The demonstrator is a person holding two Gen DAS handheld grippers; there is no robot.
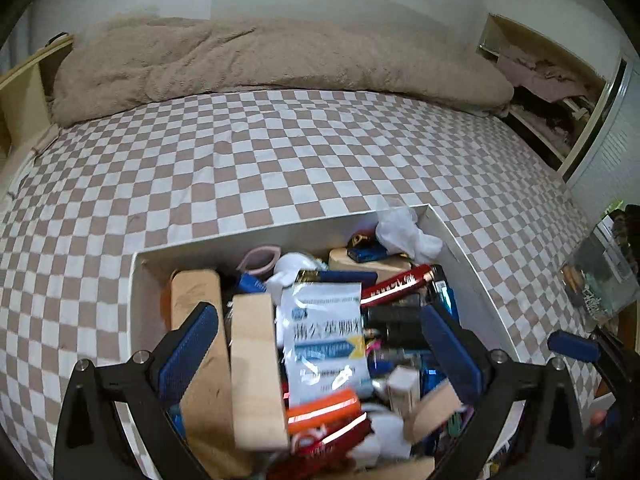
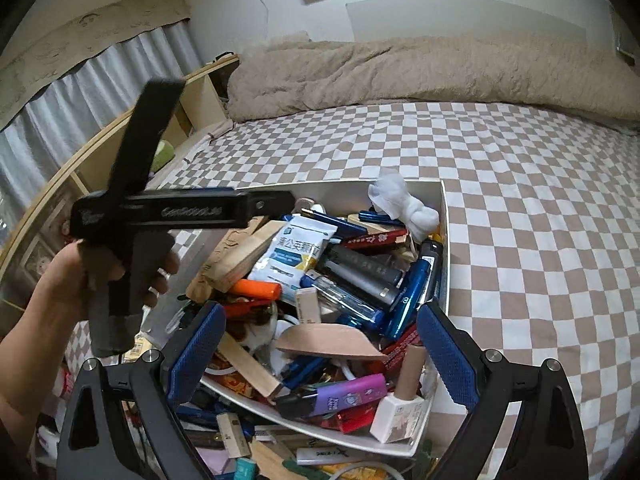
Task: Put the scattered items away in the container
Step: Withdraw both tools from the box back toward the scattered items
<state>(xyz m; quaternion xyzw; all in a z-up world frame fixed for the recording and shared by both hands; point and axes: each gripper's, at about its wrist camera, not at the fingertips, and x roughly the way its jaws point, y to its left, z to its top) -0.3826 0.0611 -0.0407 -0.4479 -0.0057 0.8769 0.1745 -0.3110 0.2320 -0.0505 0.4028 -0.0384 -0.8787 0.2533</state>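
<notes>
The white box (image 1: 472, 256) sits on the checkered bed (image 1: 280, 152), packed full of small things. The left gripper (image 1: 320, 344) hangs over the box with its jaws wide apart, holding nothing. The right gripper (image 2: 320, 352) is wide open too, above the near end of the box. A white packet (image 2: 298, 254) lies on top of the pile, next to a wooden block (image 1: 256, 372). More small things (image 2: 240, 440) lie outside the box, just in front of it.

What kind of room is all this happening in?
Most likely a bedroom. The white container sits on a bed with a checkered sheet, a rumpled beige blanket lies along the wall, and a curtained window stands beside the bed.
</notes>
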